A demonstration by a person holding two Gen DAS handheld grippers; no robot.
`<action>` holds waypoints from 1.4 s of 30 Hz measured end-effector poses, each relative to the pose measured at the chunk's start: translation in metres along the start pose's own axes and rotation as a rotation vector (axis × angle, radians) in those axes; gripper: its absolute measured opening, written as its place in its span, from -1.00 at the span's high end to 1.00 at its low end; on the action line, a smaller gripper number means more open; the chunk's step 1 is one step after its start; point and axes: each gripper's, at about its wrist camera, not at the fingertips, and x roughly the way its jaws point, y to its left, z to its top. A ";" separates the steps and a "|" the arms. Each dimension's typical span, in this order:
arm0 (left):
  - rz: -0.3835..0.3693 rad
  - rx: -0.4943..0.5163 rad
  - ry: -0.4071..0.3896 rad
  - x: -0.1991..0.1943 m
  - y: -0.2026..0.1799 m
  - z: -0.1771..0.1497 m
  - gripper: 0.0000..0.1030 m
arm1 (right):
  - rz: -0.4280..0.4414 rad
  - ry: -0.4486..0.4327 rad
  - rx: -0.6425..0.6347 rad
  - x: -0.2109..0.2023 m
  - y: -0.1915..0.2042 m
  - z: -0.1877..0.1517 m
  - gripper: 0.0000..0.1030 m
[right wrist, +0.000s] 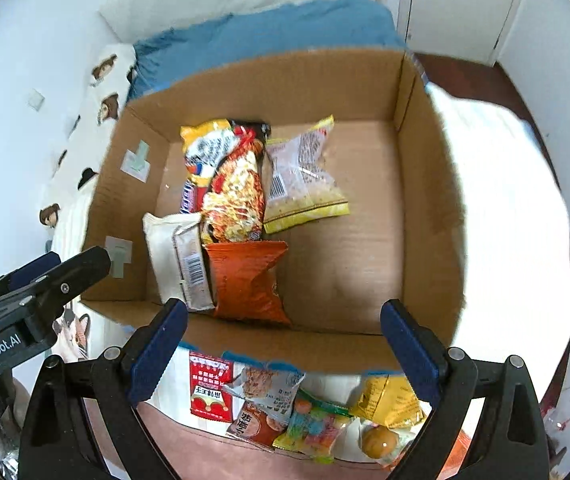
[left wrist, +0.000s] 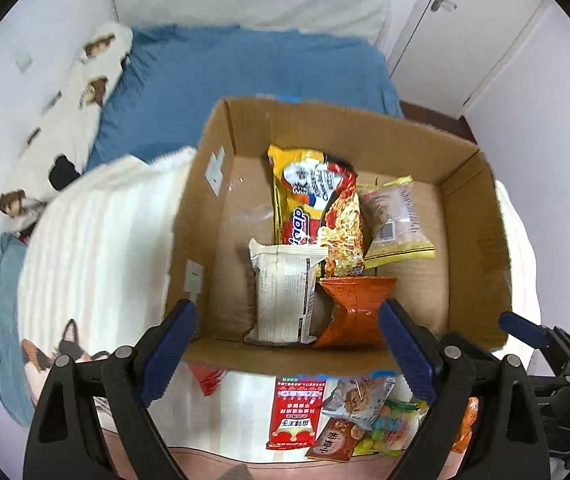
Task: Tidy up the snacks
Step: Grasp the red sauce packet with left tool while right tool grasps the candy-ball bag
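Observation:
An open cardboard box (left wrist: 473, 216) (right wrist: 425, 200) stands on a bed. In it lie a white packet (left wrist: 285, 292) (right wrist: 177, 256), an orange packet (left wrist: 355, 308) (right wrist: 249, 280), a noodle packet (left wrist: 343, 216) (right wrist: 237, 192), a yellow and red packet (left wrist: 297, 192) and a clear yellow-edged packet (left wrist: 399, 220) (right wrist: 305, 176). My left gripper (left wrist: 287, 320) hangs open above the box's near edge, holding nothing. Beside it, my right gripper (right wrist: 283, 312) is open and empty too. Loose snacks lie in front of the box: a red packet (left wrist: 295, 412) (right wrist: 209, 388), a candy bag (right wrist: 313, 428), a yellow packet (right wrist: 389, 400).
The box rests on a white striped blanket (left wrist: 97, 240) over a blue sheet (left wrist: 225, 72). A cat-print pillow (left wrist: 81, 92) lies along the left wall. The right half of the box floor (right wrist: 345, 240) is bare. A white door (left wrist: 465, 20) stands at the back right.

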 end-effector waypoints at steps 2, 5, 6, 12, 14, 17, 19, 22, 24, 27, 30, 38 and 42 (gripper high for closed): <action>0.008 0.009 -0.035 -0.014 0.000 -0.007 -0.80 | -0.004 -0.042 -0.006 -0.017 0.001 -0.009 -0.92; 0.019 0.021 -0.085 -0.034 0.002 -0.021 -0.80 | -0.014 -0.097 -0.017 -0.039 0.005 -0.023 -0.92; 0.022 0.024 -0.097 -0.038 0.002 -0.026 -0.80 | -0.017 -0.111 -0.020 -0.045 0.006 -0.029 -0.92; 0.024 0.039 -0.168 -0.076 0.000 -0.051 -0.80 | -0.011 -0.182 -0.037 -0.079 0.014 -0.056 -0.92; 0.025 0.046 -0.190 -0.088 -0.002 -0.059 -0.80 | -0.003 -0.206 -0.038 -0.090 0.016 -0.065 -0.92; 0.017 0.040 -0.213 -0.102 -0.001 -0.069 -0.80 | 0.024 -0.226 -0.032 -0.104 0.018 -0.077 -0.92; 0.003 0.026 -0.216 -0.108 0.001 -0.076 -0.80 | 0.041 -0.228 -0.026 -0.110 0.018 -0.085 -0.92; 0.006 0.011 -0.211 -0.108 0.007 -0.086 -0.80 | 0.069 -0.202 -0.007 -0.105 0.013 -0.101 -0.92; 0.026 -0.004 -0.194 -0.100 0.014 -0.097 -0.80 | 0.076 -0.170 0.008 -0.092 0.009 -0.111 -0.92; 0.069 -0.025 -0.127 -0.070 0.024 -0.114 -0.80 | 0.094 -0.086 0.070 -0.055 -0.007 -0.130 -0.92; 0.097 -0.048 -0.022 -0.027 0.036 -0.132 -0.80 | 0.090 -0.015 0.139 -0.011 -0.026 -0.145 -0.84; 0.098 -0.069 0.219 0.073 0.048 -0.165 -0.80 | 0.058 0.147 0.285 0.092 -0.061 -0.164 -0.70; 0.061 -0.042 0.266 0.103 0.026 -0.160 -0.80 | 0.031 0.167 0.271 0.118 -0.054 -0.167 -0.69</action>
